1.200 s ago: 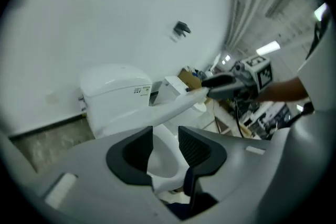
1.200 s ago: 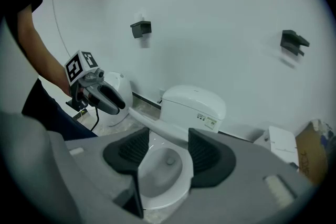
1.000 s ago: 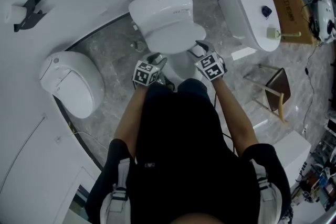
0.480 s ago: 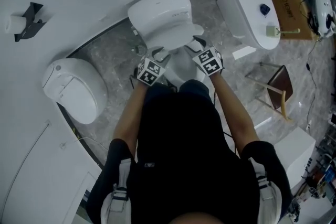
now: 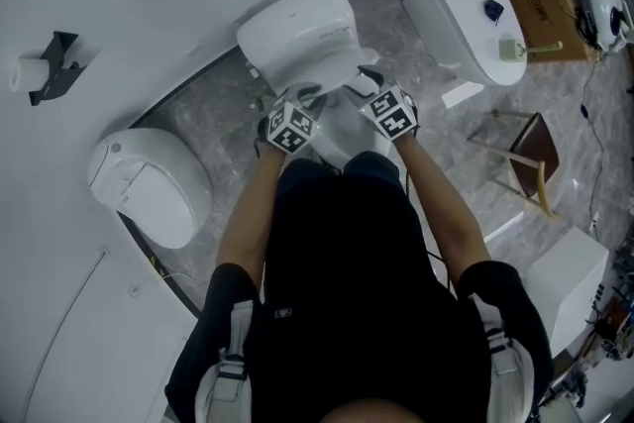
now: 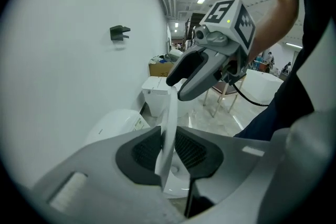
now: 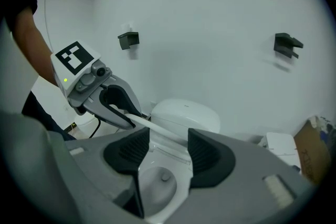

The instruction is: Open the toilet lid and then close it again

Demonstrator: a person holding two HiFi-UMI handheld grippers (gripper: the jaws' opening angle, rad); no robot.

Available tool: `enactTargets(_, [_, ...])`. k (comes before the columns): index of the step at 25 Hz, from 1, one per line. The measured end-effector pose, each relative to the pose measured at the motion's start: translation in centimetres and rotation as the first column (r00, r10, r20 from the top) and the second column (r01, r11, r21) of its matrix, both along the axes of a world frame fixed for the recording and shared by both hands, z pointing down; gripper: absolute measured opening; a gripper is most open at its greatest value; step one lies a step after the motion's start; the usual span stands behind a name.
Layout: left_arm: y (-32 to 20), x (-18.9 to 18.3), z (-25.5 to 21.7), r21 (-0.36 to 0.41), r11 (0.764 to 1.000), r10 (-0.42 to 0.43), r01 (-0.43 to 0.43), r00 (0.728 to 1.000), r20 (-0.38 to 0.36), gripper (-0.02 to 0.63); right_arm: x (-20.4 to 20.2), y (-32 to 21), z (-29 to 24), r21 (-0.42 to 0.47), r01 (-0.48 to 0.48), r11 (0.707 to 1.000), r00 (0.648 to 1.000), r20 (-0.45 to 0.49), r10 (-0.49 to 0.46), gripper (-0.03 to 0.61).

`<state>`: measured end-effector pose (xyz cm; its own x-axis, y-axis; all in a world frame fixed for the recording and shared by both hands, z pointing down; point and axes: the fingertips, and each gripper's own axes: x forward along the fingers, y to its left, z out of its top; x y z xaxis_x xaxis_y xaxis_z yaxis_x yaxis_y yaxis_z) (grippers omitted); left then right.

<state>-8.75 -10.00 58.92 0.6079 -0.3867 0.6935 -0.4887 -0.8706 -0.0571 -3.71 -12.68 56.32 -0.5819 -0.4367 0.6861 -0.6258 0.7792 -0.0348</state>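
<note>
Handling: toilet lid (image 6: 170,113) looks like a thin, stiff plastic shell, light, glossy and likely slippery, and it swings on a rear hinge. It probably won't bend but could slam if let go.
Where to hold: front free edge, farthest from the hinge. The thin rim fits between the pads there.
Lid position: part raised over the bowl (image 7: 160,178), its front edge up at gripper level and tilted. It is on the middle toilet, right in front of the person.
Left gripper (image 6: 168,149): jaws have just been closing. They now stand narrow, with pads on both faces of the lid edge, which is seen edge-on between them.
Right gripper (image 7: 167,152): jaws fairly wide apart. The lid edge runs across the gap between them with space either side, so I see no clamp.
Task stage: judged as the lift or the lower in progress. I can't tell which.
Risk: only one real grip, so a slip means the lid drops.
Around: second toilet (image 5: 149,183) to the left and third toilet (image 5: 461,15) to the right, both well apart.
</note>
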Motion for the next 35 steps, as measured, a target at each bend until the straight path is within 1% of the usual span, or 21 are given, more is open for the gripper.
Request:
enactTargets(3, [-0.1,0.0,0.0,0.004,1.000,0.030,-0.030,1.000,-0.001,0.080,-0.1,0.6,-1.4,0.038,-0.012,0.999,0.997,0.075,0.009,0.225])
enactTargets(5, [-0.5,-0.2,0.0,0.010,1.000,0.017,-0.016,1.000,-0.011,0.080,0.7,1.4,-1.8,0.037,-0.046,0.998,0.994,0.103,0.042,0.225])
enactTargets(7, [-1.1,-0.3,-0.1,0.006,1.000,-0.006,0.006,0.999,-0.035,0.080,2.2,2.5,-2.0,0.016,-0.097,0.995,0.988,0.124,0.094,0.225])
enactTargets(10, [-2.0,-0.9,0.0,-0.007,1.000,-0.006,0.005,0.998,-0.056,0.081,5.2,4.2,-1.1,-0.034,-0.198,0.980,0.969,0.146,0.201,0.225])
enactTargets(13, [-2.7,-1.4,-0.1,-0.025,1.000,0.000,-0.001,0.999,-0.054,0.080,8.8,6.7,0.5,-0.088,-0.290,0.953,0.946,0.127,0.299,0.225])
enactTargets(16, [-3.6,-1.7,-0.4,-0.044,0.999,-0.006,0.004,0.998,-0.057,0.080,11.9,9.2,1.8,-0.133,-0.364,0.922,0.920,0.103,0.378,0.225])
enactTargets(19, [-4.5,-2.2,-0.4,-0.059,0.998,-0.011,0.007,0.998,-0.056,0.080,14.1,11.3,3.0,-0.171,-0.418,0.892,0.896,0.085,0.437,0.225])
enactTargets(22, [-5.3,-2.5,-0.4,-0.067,0.998,-0.013,0.009,0.999,-0.051,0.077,16.7,13.2,4.0,-0.192,-0.469,0.862,0.874,0.043,0.485,0.225])
enactTargets(25, [-6.3,-3.1,-0.3,-0.081,0.996,-0.029,0.025,0.998,-0.050,0.075,19.0,14.5,4.7,-0.206,-0.526,0.825,0.841,0.021,0.541,0.225])
enactTargets(30, [-7.9,-3.7,-0.2,-0.118,0.991,-0.077,0.069,0.995,-0.061,0.073,21.4,17.0,5.3,-0.231,-0.593,0.772,0.793,0.002,0.610,0.225])
enactTargets(35, [-9.5,-4.4,0.0,-0.125,0.986,-0.116,0.108,0.991,-0.063,0.069,22.0,18.6,5.8,-0.252,-0.622,0.741,0.767,-0.004,0.642,0.225])
